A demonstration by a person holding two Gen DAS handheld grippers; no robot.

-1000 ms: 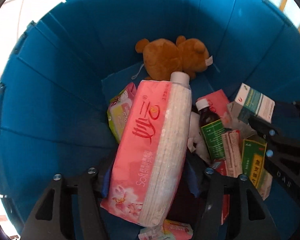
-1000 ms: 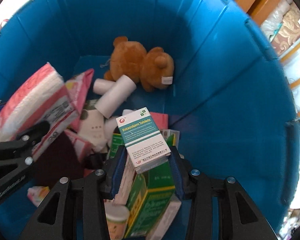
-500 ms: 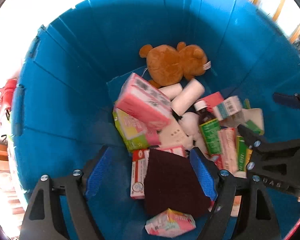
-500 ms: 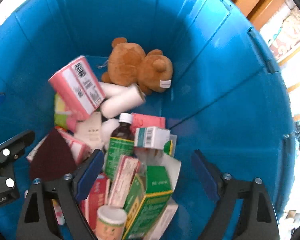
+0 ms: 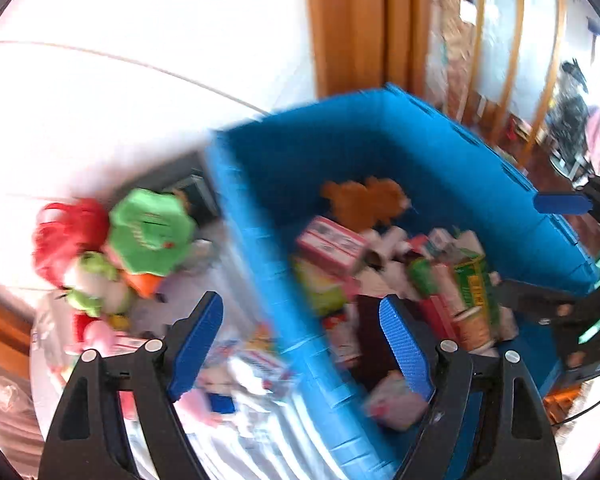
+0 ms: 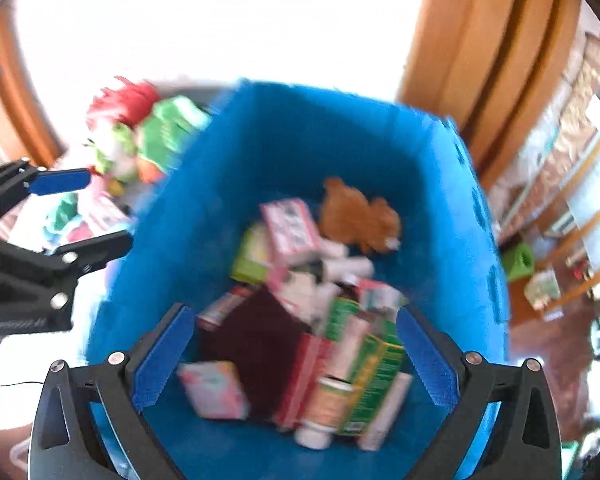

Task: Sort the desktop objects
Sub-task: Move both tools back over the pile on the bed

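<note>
The left gripper (image 5: 300,340) was spread and empty. The right gripper (image 6: 296,360) was opening – nothing between its jaws. The teddy bear (image 6: 358,214) lay at 12 o'clock in the blue bin (image 6: 300,128).

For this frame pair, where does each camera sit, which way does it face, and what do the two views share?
Left wrist: on the left gripper, looking down past its open blue pads at the blue bin's side wall and a green-and-red toy outside it; the right gripper shows at right.
Right wrist: on the right gripper, looking down into the bin, jaws opening, nothing between them; the left gripper shows at left.
Shared: bin, brown teddy bear, toy.
</note>
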